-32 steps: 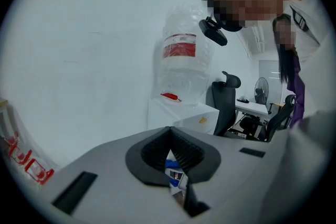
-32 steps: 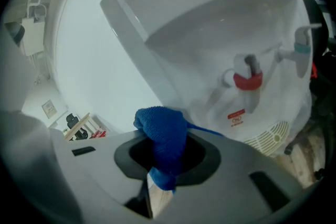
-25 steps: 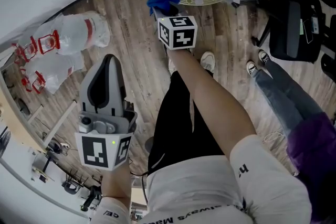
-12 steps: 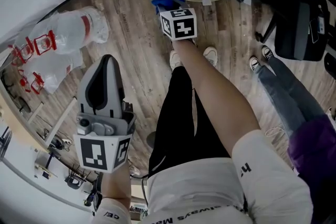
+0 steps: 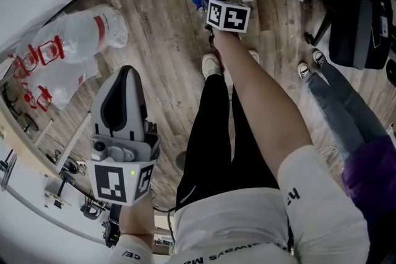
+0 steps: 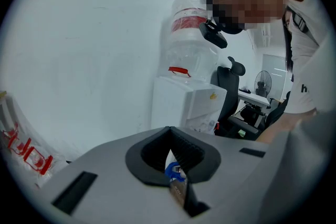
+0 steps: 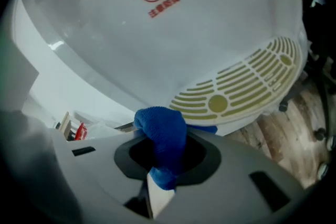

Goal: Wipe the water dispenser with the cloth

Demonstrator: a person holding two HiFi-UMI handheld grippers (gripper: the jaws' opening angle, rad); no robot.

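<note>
Bright, even light; fisheye edges with dark corners; cloth point(image 7: 160, 136) close-up slightly soft.

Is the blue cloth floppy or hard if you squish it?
Probably floppy: the cloth bunches and folds over where the jaws pinch it. It looks fuzzy, so likely soft and grippy, not slippery. Probably light too, since a small pinch holds it up.

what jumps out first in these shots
The bright blue cloth pinched in the right hand-held gripper, right at the white water dispenser near its slotted yellowish grille. In the head view the left hand-held gripper hangs shut and empty over the wood floor, with clear water bottles at that view's upper left.
</note>
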